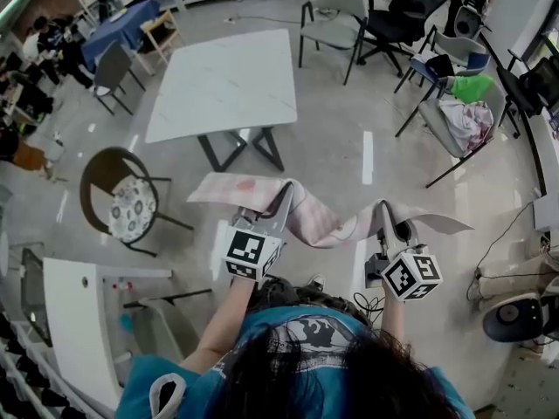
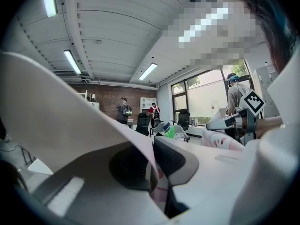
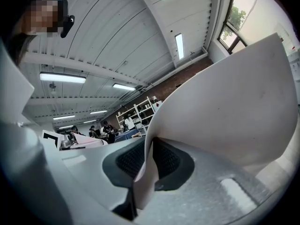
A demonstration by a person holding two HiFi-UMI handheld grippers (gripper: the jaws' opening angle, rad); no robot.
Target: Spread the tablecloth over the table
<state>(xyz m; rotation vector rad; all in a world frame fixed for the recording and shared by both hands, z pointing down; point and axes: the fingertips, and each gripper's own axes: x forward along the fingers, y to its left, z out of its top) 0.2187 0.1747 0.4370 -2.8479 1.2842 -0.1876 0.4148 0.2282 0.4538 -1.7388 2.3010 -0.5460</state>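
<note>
The tablecloth [image 1: 316, 219], pale pink with a faint pattern, hangs in a sagging band between my two grippers, above the floor and short of the table. My left gripper [image 1: 286, 188] is shut on its left part; in the left gripper view the cloth [image 2: 70, 111] is pinched between the dark pads [image 2: 176, 161] and rises to the left. My right gripper [image 1: 385, 206] is shut on the right part, where the cloth [image 3: 234, 102] curls up between the pads [image 3: 168, 161]. The white table [image 1: 225, 81] stands bare ahead of me.
A round brown chair with a patterned cushion [image 1: 129, 206] stands left of the table. Grey and black chairs [image 1: 336, 16] and one chair piled with clothes [image 1: 463, 120] stand behind and to the right. People sit at the far left [image 1: 35, 37]. A white cabinet [image 1: 79, 321] is near left.
</note>
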